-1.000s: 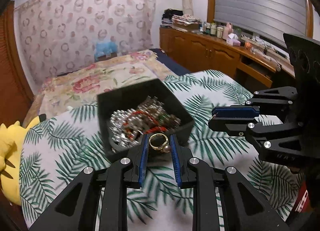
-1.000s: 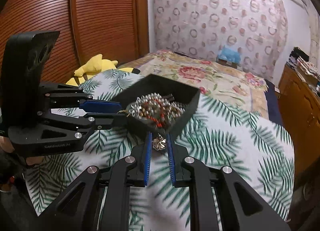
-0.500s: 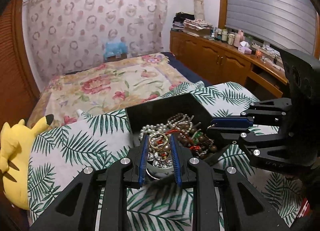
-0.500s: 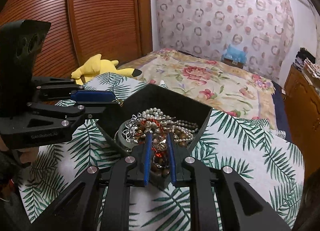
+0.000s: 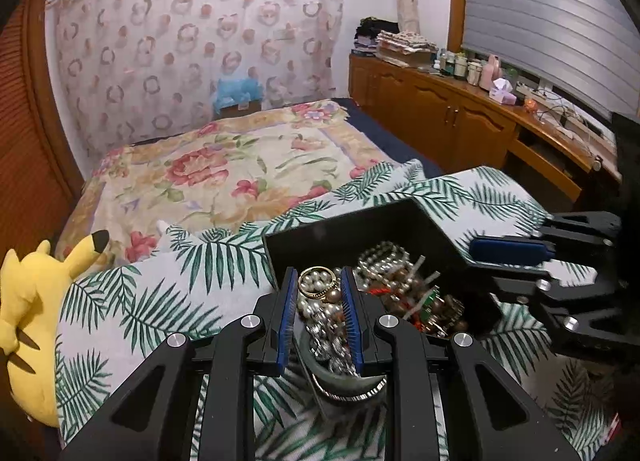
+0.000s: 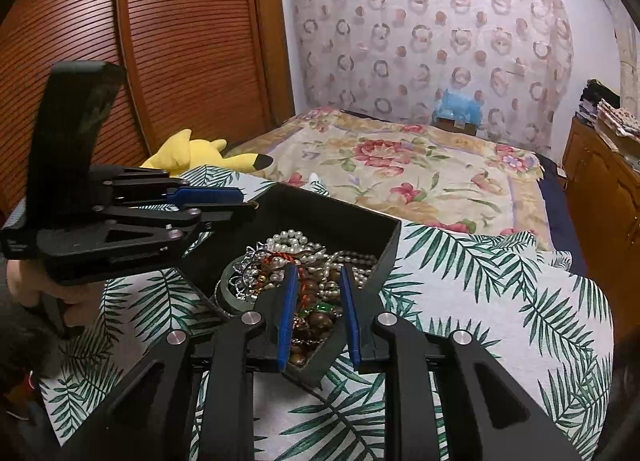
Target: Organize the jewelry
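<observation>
A black box full of pearls, beads and chains stands on the palm-leaf cloth. My left gripper hangs over the box's near left part, shut on a gold ring with a brown pearl. In the right wrist view the same box lies just under my right gripper. Its jaws are opening, and only the jewelry pile below shows between them. The left gripper reaches over the box's left rim, and the right gripper comes in from the right.
A yellow plush toy lies at the cloth's left edge. Behind the box is a bed with a floral blanket. Wooden cabinets run along the right wall and a slatted wooden door stands at the left. A hand grips the left tool.
Both grippers have moved from in front of the box to over it. The flower charm has left the right jaws, which have spread. The left gripper still carries the ring.
</observation>
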A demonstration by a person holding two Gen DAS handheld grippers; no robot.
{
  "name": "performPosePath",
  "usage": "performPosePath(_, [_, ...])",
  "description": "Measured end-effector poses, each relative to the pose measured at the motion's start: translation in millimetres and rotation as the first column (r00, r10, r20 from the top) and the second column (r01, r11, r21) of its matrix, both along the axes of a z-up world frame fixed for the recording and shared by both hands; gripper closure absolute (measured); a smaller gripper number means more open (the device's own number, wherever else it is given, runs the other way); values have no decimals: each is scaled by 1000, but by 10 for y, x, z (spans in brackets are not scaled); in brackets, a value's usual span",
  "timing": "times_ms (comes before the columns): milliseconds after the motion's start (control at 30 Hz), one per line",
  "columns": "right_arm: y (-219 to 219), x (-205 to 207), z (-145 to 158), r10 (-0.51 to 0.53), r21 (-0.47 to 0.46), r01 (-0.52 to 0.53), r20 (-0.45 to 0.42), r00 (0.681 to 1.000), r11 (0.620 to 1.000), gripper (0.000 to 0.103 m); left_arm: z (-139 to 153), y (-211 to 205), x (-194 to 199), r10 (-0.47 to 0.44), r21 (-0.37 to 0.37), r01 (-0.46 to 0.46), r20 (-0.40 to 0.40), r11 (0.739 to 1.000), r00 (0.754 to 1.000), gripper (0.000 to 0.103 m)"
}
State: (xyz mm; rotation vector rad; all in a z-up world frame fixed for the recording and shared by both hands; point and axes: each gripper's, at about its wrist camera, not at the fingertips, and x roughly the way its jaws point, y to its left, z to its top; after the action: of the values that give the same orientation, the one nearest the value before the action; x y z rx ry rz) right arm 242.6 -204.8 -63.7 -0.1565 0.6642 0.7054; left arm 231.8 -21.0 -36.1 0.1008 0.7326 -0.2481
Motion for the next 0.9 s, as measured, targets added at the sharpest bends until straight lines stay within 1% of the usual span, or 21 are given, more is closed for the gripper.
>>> performPosePath(167, [-30,14,-30,-18,-6,18,-3,1000,1000,79,-22,9,144,22,-4,-22,-14,1000,1000,82])
performPosePath(333, [-52,25,-13,-25,-3,25,6,1000,1000,79,-9,8,152,41,-17,-41,-13,999,999,82])
performPosePath(433, [-77,29,1,-39,-4,39,13,999,999,79,16,8,115,52,-22,-52,-7,998,999,67])
performPosePath(500, [-94,11,15,-46,-12,46,18,999,999,79,32,3,72,58,-23,-58,-3,998,998,61])
performPosePath(567, [-119,-13,27,-54,-15,54,21,998,998,79,56,-6,20,65,-22,-65,5,998,998,48])
performPosePath(600, [-140,-31,25,-63,-17,64,23,998,998,79,69,-6,-15,69,-24,-69,9,997,998,44])
performPosePath(667, [-173,-70,40,-75,-16,75,24,997,997,79,105,-5,-92,83,-25,-82,19,996,996,26])
performPosePath(700, [-195,-93,41,-83,-14,84,24,996,996,79,118,0,-141,93,-21,-92,28,996,995,22])
performPosePath(733, [-209,-113,39,-90,-13,90,24,996,996,79,132,12,-168,102,-18,-102,35,995,994,14])
performPosePath(767, [-222,-136,39,-97,-12,98,25,995,995,79,141,20,-222,116,-16,-116,41,993,992,10])
performPosePath(900, [-272,-258,38,-126,-4,126,27,992,992,68,141,26,-392,136,-13,-136,30,991,990,8])
